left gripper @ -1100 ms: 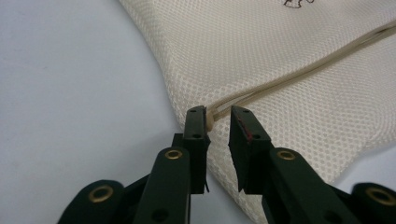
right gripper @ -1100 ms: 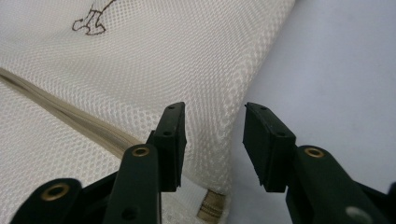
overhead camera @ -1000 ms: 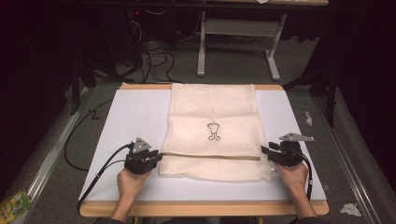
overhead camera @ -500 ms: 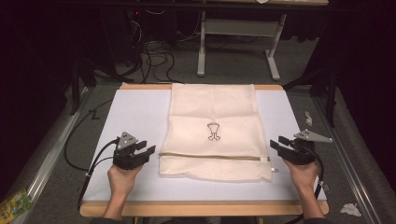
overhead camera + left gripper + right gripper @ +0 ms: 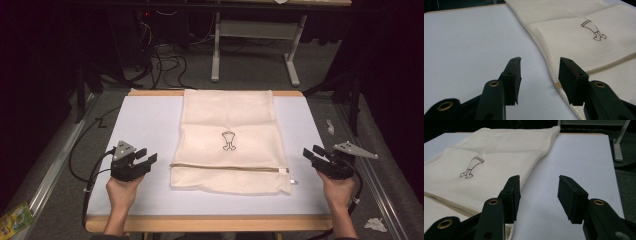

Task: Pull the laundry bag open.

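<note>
1. Cream mesh cloth, a zippered laundry bag by the look of it, lies flat down the middle of the white table top, between the two hand-held grippers and touching neither.

2. Its near end is folded back over itself, so a doubled band with the zipper line runs across the side nearest the person. That fold looks like the work in hand, which would explain why both tools sit level with that band and not farther up the cloth.

3. To the bag's left, the left gripper hovers near the near-left corner with its jaws spread apart and nothing between them. From its own camera, the cloth's edge runs just beside the right-hand jaw, with bare table under the gap.

4. On the other side, the right gripper is likewise released, jaws parted and empty. It sits beyond the table's right edge, farther from the bag than its partner is. In its own view the folded layers lie off to the left of its jaws, white table ahead.

5. Both tools point inward at the cloth from opposite sides, a mirrored stance that suits taking two corners at once so the mesh stays square.

6. A small printed emblem faces up in the middle of the bag, ahead of both grippers, so the printed side is outward.

7. My guess: the fold is set and the hands are clear to judge it or choose the next grip.
</note>
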`<action>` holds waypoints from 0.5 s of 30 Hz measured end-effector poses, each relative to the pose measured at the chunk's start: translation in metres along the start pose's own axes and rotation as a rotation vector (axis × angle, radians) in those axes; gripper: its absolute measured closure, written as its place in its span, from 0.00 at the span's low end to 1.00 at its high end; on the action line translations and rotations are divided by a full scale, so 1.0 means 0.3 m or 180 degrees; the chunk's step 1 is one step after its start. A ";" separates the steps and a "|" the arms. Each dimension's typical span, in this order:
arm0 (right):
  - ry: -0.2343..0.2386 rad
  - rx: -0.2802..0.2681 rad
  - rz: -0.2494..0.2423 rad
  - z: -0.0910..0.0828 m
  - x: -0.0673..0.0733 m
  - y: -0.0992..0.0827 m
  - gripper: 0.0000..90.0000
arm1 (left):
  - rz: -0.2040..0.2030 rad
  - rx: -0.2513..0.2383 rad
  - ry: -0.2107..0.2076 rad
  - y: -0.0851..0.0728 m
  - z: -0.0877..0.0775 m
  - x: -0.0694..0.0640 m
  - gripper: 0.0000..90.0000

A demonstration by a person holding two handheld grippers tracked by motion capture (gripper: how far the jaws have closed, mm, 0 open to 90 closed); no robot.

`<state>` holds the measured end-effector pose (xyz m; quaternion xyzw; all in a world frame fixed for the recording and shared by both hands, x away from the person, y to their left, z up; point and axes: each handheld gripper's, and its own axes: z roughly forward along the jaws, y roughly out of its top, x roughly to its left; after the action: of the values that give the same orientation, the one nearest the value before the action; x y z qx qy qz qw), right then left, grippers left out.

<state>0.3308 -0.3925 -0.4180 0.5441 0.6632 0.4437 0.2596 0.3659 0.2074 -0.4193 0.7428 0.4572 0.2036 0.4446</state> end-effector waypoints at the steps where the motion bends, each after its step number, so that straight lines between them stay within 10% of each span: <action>1: -0.0010 -0.0010 0.0006 -0.004 -0.006 -0.003 0.60 | -0.0031 -0.0021 0.0001 -0.003 -0.003 0.006 0.58; 15: -0.0115 -0.0109 0.0126 -0.038 -0.062 -0.037 0.60 | -0.0230 -0.0084 0.0079 -0.031 -0.016 0.058 0.56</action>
<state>0.3209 -0.4139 -0.4249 0.5605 0.6398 0.4501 0.2720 0.3665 0.2264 -0.4266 0.7173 0.4865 0.2026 0.4558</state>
